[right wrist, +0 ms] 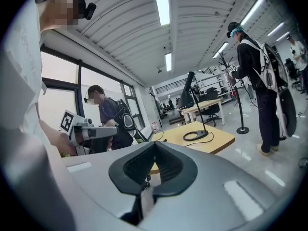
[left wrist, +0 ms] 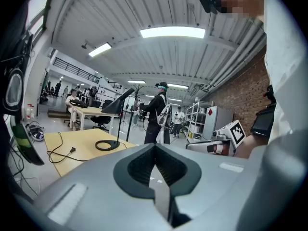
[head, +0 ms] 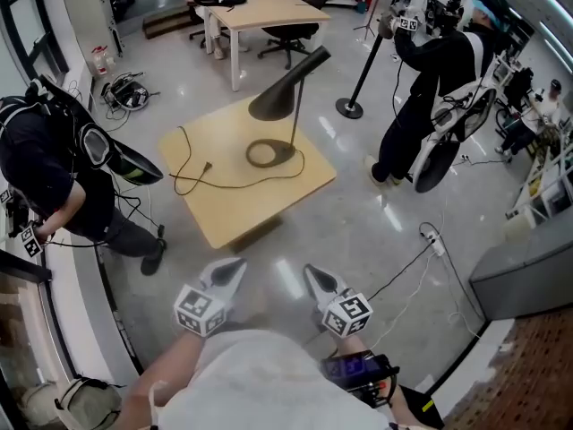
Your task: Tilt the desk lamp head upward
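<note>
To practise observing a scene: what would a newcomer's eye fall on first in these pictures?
A black desk lamp stands on a wooden table mid-floor, its cone head tipped downward and its cord snaking across it. At the head view's bottom edge, the left gripper and right gripper point toward it, both shut and empty, short of the table. One person stands at left, another person at upper right, both in dark clothes.

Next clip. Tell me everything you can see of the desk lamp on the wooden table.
The desk lamp is dark and looks like metal. It has a cone-shaped head, a thin upright stem and a flat open ring base. The head slants, with its wide mouth facing down toward the tabletop. The base rests on the light wooden table. A dark cord loops across the top, and its plug lies loose, unplugged. Only the table touches the lamp.
</note>
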Demonstrator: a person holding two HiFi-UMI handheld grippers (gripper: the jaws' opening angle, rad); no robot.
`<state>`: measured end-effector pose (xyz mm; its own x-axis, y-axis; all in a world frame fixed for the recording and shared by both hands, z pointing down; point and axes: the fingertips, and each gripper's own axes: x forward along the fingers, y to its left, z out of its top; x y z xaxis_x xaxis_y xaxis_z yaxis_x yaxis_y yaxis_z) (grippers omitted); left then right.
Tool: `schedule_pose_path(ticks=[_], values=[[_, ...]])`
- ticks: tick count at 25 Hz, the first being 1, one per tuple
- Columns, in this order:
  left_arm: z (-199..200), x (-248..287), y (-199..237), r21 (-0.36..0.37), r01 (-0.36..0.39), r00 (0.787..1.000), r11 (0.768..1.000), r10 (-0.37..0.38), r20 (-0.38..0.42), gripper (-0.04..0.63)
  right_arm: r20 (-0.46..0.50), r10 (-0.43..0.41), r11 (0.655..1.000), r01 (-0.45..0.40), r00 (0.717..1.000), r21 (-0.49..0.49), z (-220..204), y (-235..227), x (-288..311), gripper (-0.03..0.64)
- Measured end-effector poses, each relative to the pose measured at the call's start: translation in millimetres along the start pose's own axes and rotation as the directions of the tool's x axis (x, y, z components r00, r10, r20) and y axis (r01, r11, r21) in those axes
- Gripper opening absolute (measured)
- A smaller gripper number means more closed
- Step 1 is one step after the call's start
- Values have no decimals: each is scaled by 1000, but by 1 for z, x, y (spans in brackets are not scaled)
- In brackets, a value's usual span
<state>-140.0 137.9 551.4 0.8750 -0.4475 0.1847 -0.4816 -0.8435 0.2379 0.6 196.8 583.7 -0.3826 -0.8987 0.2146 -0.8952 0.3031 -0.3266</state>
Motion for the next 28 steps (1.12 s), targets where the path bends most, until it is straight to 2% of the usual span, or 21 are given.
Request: schedule_pose_path(ticks=[5, 10, 15, 28], values=[[5, 32, 12, -15, 3, 1000, 1000, -3, 0, 2, -11, -30, 1000, 30, 999, -7, 11, -36, 6, 12], [20, 69, 16, 2, 40, 999, 999, -40, 7, 2, -3, -65, 998, 65, 998, -9, 32, -64, 12, 12], [28, 92, 25, -4, 68, 998, 998, -68, 3, 2, -18, -89, 996, 89, 996, 0, 37, -77, 19, 12], [51, 148, 75, 10, 103, 995, 995, -103, 17, 2, -35, -134, 990, 132, 990, -50, 72, -131, 70, 12]])
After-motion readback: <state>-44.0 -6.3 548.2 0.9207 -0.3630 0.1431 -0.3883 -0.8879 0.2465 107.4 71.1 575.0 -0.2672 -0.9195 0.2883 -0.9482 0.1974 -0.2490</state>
